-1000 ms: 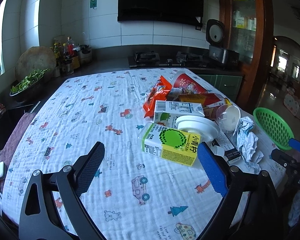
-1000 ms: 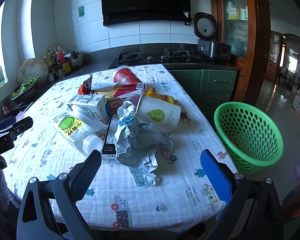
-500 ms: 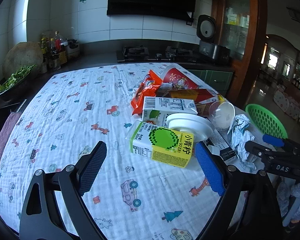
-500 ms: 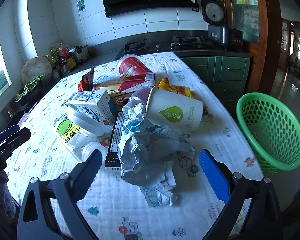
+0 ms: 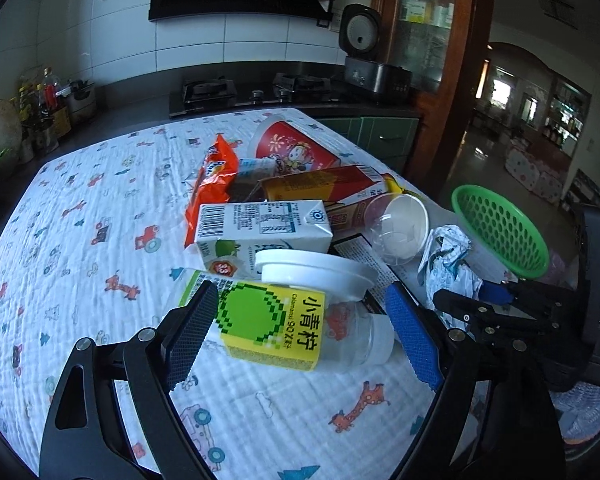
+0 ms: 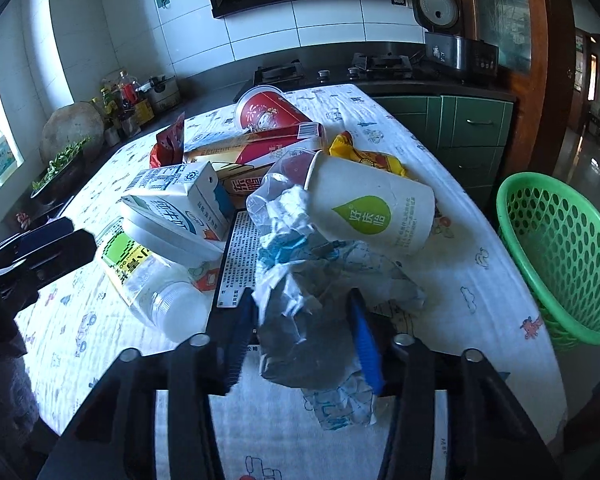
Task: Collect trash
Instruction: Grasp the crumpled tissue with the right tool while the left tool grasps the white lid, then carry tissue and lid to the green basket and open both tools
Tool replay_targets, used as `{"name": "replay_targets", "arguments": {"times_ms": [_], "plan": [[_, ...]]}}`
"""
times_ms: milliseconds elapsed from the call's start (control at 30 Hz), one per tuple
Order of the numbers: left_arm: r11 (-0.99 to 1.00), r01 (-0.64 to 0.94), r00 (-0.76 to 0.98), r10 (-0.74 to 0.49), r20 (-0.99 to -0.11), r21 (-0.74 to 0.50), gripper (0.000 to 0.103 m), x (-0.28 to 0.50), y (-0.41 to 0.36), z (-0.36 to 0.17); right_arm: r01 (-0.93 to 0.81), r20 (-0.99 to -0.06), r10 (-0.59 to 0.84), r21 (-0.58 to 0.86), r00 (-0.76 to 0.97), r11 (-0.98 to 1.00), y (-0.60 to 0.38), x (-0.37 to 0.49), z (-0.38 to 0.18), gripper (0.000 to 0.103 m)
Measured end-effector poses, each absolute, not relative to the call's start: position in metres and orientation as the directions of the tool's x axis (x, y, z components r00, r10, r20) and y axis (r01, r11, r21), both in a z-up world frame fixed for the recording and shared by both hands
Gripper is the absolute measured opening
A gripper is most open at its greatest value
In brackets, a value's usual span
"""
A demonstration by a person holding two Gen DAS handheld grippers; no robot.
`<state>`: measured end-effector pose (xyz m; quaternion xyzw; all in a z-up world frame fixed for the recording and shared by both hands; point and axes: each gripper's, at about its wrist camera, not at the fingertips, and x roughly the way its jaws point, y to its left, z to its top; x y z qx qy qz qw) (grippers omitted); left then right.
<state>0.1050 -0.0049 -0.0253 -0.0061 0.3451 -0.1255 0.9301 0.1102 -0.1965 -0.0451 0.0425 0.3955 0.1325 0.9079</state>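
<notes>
A heap of trash lies on the cloth-covered table [image 5: 80,216]. My left gripper [image 5: 300,332] is open, its fingers on either side of a clear bottle with a yellow-green label [image 5: 276,328]. My right gripper [image 6: 304,340] has closed in around a crumpled paper wad [image 6: 300,312], its pads touching or nearly touching it. A white paper cup [image 6: 372,208], a milk carton [image 5: 260,228], a white lid [image 5: 312,268], a red cup [image 5: 296,152] and an orange wrapper [image 5: 212,184] lie in the heap. The bottle also shows in the right wrist view [image 6: 148,276].
A green plastic basket [image 6: 560,256] stands off the table's right edge; it also shows in the left wrist view [image 5: 500,228]. A stove and a rice cooker [image 5: 364,52] are on the counter behind. Bottles and a bowl of greens [image 6: 60,164] are at the far left.
Both grippers moved forward into the heap. The left now straddles the labelled bottle. The right narrowed from wide open around the crumpled paper.
</notes>
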Motion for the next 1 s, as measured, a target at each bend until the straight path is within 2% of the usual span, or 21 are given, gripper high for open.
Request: {"name": "replay_targets", "arguments": {"times_ms": [67,133,567,900,933,1000], "plan": [[0.963,0.247,0.713,-0.254,-0.653,-0.105,0.087,0.113,-0.010,-0.029,-0.212,-0.703,0.282,0.188,0.653,0.959,-0.198,0.108,-0.044,0.032],[0.961,0.255,0.697,-0.257,-0.670,-0.104,0.090,0.121,-0.012,-0.034,-0.211,-0.700,0.283,0.190,0.656,0.959,-0.200,0.105,-0.042,0.031],[0.958,0.277,0.640,-0.239,-0.730,-0.070,0.092,0.156,-0.026,-0.056,-0.182,-0.688,0.274,0.206,0.672,0.962,-0.222,0.094,-0.035,0.031],[0.956,0.277,0.649,-0.262,-0.714,-0.099,0.088,0.155,-0.027,-0.053,-0.157,-0.686,0.260,0.211,0.679,0.965,-0.234,0.090,-0.036,0.031],[0.954,0.280,0.652,-0.268,-0.709,-0.103,0.082,0.154,-0.027,-0.051,-0.156,-0.685,0.260,0.211,0.680,0.965,-0.235,0.089,-0.036,0.031],[0.953,0.281,0.656,-0.277,-0.702,-0.114,0.082,0.149,-0.025,-0.048,-0.154,-0.681,0.259,0.213,0.685,0.965,-0.238,0.087,-0.034,0.031]]}}
